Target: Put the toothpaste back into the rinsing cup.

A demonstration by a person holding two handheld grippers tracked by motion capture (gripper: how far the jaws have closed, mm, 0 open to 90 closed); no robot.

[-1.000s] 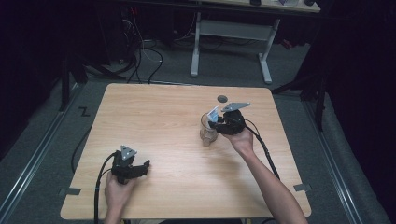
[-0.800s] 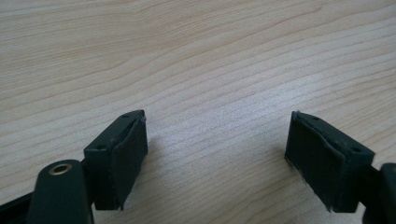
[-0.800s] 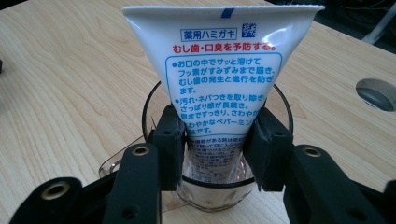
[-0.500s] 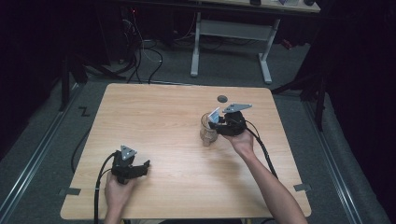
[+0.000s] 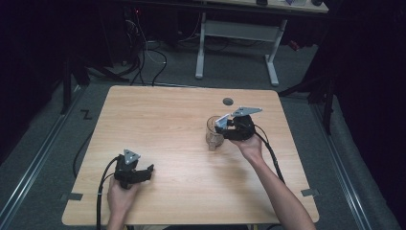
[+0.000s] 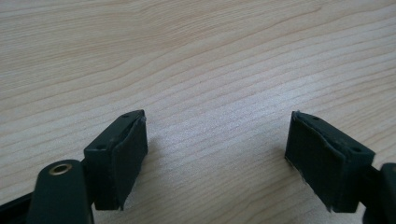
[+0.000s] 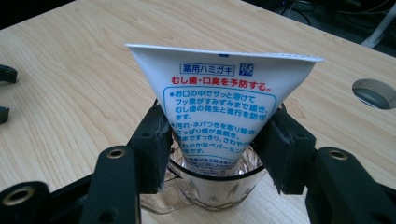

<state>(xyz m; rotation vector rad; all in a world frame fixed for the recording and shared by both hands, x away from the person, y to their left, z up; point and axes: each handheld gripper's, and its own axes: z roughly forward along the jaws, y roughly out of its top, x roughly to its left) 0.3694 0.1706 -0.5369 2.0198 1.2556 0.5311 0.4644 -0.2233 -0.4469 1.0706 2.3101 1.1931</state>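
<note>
Right claw [image 7: 217, 140] pinches tube [image 7: 219, 102] over cup [image 7: 205, 186]

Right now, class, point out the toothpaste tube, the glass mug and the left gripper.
toothpaste tube [image 7: 219, 102]: right gripper view, on its printed face.
glass mug [image 7: 210, 189]: right gripper view, on its clear wall below the rim.
left gripper [image 6: 215, 156]: left gripper view, midway between its open jaws.

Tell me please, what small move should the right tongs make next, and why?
Probably open and let go: the right tongs grip a toothpaste tube whose lower end already sits inside the clear glass mug, standing on the table.
</note>
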